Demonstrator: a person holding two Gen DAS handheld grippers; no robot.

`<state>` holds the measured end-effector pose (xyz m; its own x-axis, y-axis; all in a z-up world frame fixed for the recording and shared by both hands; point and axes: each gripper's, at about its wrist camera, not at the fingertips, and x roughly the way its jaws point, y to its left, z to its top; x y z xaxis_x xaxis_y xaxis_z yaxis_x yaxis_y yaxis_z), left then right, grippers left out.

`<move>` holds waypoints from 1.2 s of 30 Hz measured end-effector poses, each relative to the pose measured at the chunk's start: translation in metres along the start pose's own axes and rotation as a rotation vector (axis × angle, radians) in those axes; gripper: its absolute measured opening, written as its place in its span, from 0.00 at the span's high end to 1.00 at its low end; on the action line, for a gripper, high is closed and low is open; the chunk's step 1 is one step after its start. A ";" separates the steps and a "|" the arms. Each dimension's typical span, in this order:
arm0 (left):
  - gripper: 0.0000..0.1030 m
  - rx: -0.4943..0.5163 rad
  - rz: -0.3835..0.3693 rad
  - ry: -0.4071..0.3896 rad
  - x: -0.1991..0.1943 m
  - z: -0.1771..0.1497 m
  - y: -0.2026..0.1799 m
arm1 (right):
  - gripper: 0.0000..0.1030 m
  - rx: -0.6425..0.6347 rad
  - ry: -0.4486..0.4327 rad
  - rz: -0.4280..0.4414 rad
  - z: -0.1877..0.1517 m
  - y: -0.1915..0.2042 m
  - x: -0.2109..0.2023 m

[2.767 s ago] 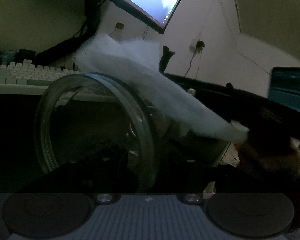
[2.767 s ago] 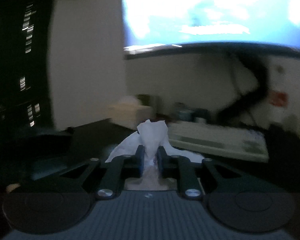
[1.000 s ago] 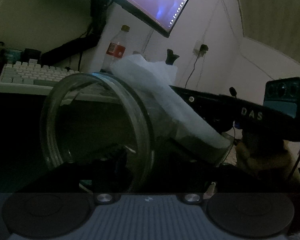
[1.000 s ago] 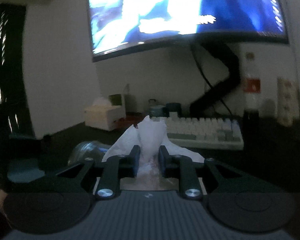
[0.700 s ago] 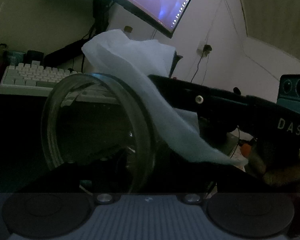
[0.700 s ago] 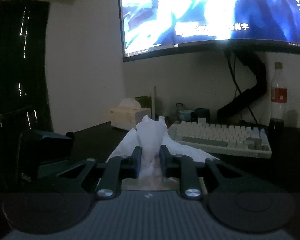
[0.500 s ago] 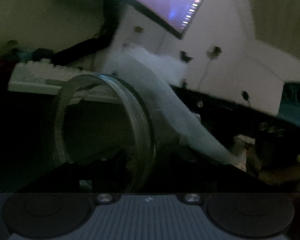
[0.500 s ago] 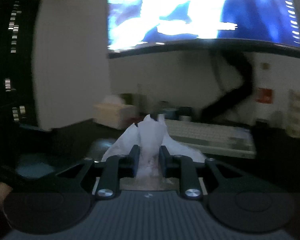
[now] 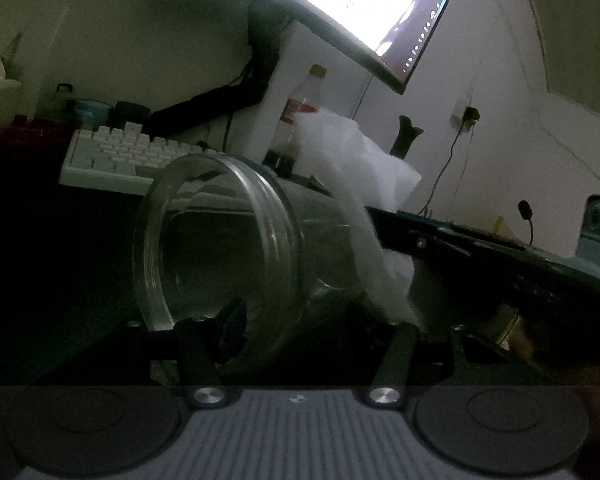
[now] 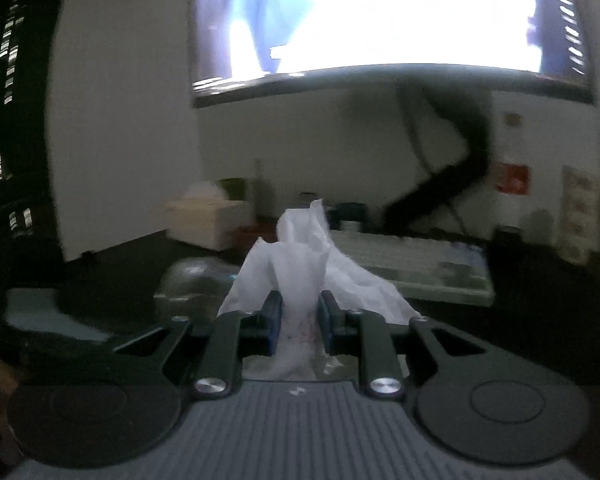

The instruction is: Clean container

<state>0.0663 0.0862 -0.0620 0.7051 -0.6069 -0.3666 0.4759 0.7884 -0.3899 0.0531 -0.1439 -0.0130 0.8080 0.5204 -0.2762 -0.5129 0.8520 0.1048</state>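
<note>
A clear glass jar (image 9: 220, 240) lies on its side between the fingers of my left gripper (image 9: 300, 320), its open mouth turned left. The jaws are opening, with the pads still against the jar's wall. A white tissue (image 9: 360, 192) drapes over the jar's body toward its base. My right gripper (image 10: 298, 320) is shut on that tissue (image 10: 300, 256), which bunches up between its blue pads. In the right wrist view the jar (image 10: 192, 280) shows dimly, low and left of the tissue.
A white keyboard (image 9: 112, 156) lies on the dark desk behind the jar, under a bright monitor (image 9: 364, 12) on a black arm. A cola bottle (image 9: 304, 108) stands beside the tissue. A tissue box (image 10: 208, 220) sits far left. A hand (image 9: 560, 344) shows at lower right.
The tissue has slid along the jar from near its mouth toward its base. The left view has tilted, so the monitor and keyboard sit higher and more slanted. The right gripper keeps its hold.
</note>
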 end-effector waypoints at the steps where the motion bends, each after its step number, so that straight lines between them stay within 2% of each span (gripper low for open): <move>1: 0.50 0.002 0.003 0.000 0.000 0.000 -0.001 | 0.77 0.012 0.001 -0.005 0.001 -0.003 0.000; 4: 0.50 0.011 0.011 0.001 0.001 0.000 -0.002 | 0.76 -0.004 -0.008 -0.019 0.000 0.007 0.000; 7: 0.50 0.015 0.014 0.001 0.001 0.000 -0.003 | 0.75 -0.028 -0.020 0.065 -0.001 0.023 -0.001; 9: 0.50 0.017 0.014 0.001 0.001 -0.001 -0.002 | 0.75 -0.061 -0.026 0.079 -0.003 0.033 0.000; 14: 0.50 0.018 0.010 -0.003 0.001 -0.001 -0.001 | 0.77 -0.049 -0.028 0.088 -0.002 0.026 0.001; 15: 0.46 0.012 0.010 -0.004 0.000 -0.001 0.000 | 0.77 -0.052 -0.028 0.067 -0.001 0.024 0.001; 16: 0.31 0.006 0.011 -0.007 -0.001 0.000 0.001 | 0.77 -0.059 -0.026 0.042 0.000 0.020 0.003; 18: 0.16 0.009 0.040 -0.022 -0.004 0.001 0.000 | 0.77 -0.058 -0.021 -0.002 0.000 0.011 0.008; 21: 0.17 0.048 0.095 -0.039 -0.008 0.002 -0.002 | 0.76 -0.012 0.003 -0.027 0.002 -0.008 0.019; 23: 0.20 0.047 0.099 -0.051 -0.011 0.003 -0.001 | 0.76 0.003 0.019 -0.029 0.003 -0.013 0.024; 24: 0.28 0.042 0.094 -0.058 -0.012 0.003 0.000 | 0.76 0.010 0.020 -0.028 0.003 -0.015 0.025; 25: 0.44 0.041 0.090 -0.063 -0.012 0.004 0.001 | 0.76 0.017 0.021 -0.027 0.002 -0.017 0.025; 26: 0.51 0.037 0.085 -0.063 -0.012 0.004 0.003 | 0.76 0.023 0.022 -0.026 0.002 -0.018 0.025; 27: 0.68 0.030 0.075 -0.064 -0.012 0.004 0.004 | 0.76 0.031 0.026 -0.028 0.001 -0.020 0.025; 28: 0.79 0.022 0.061 -0.065 -0.012 0.004 0.006 | 0.76 0.039 0.029 -0.036 0.000 -0.021 0.025; 30: 0.86 0.024 0.031 -0.074 -0.013 0.005 0.002 | 0.76 0.068 0.068 -0.056 -0.005 -0.024 0.029; 33: 0.86 0.106 0.099 -0.096 -0.013 0.004 -0.021 | 0.77 0.106 0.119 -0.058 -0.013 -0.028 0.039; 35: 0.84 0.146 0.117 -0.082 -0.005 -0.001 -0.039 | 0.78 0.116 0.149 -0.062 -0.015 -0.027 0.048; 36: 0.85 0.164 0.124 -0.075 0.000 -0.004 -0.048 | 0.85 0.115 0.158 -0.066 -0.015 -0.027 0.051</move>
<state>0.0413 0.0481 -0.0464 0.7978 -0.4996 -0.3375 0.4576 0.8662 -0.2004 0.1039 -0.1417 -0.0440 0.7786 0.4559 -0.4313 -0.4168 0.8894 0.1877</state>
